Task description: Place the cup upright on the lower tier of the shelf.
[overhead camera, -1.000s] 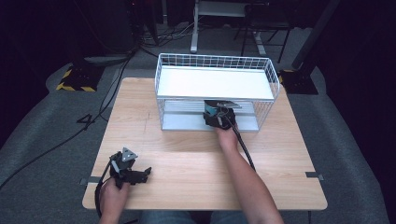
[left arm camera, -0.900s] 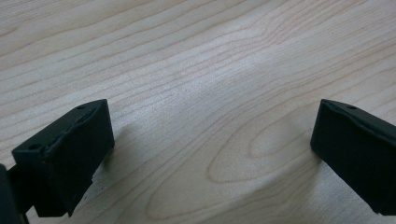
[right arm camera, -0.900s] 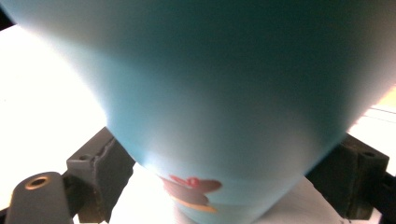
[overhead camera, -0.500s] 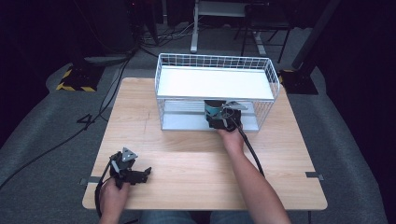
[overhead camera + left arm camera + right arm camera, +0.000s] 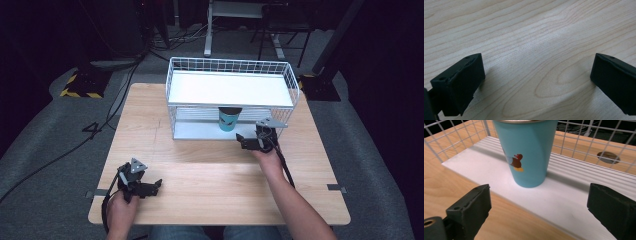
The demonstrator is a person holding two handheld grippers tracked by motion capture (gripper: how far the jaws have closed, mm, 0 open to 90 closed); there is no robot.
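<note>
A teal cup (image 5: 229,120) with a small duck print stands upright on the lower shelf of a white wire rack (image 5: 172,107). My right gripper (image 5: 243,142) hovers just in front of the rack, right of the cup. Its jaws have just been opening and stand open with nothing between them. In the right gripper view the cup (image 5: 526,152) stands on the white shelf (image 5: 564,197) beyond the right gripper (image 5: 537,203), apart from both jaws. My left gripper (image 5: 152,186) rests low at the table's front left. In the left gripper view the left gripper (image 5: 536,82) is open over bare wood.
The rack has a white top shelf (image 5: 230,87) over the cup and stands at the back of the wooden table (image 5: 210,175). Cables trail from both grippers. Dark floor and stand legs (image 5: 207,30) lie beyond the table.
My right gripper has let go of the cup and drawn back from the lower shelf, toward the person and to the right. The cup stays on the shelf. The left hand has not moved.
</note>
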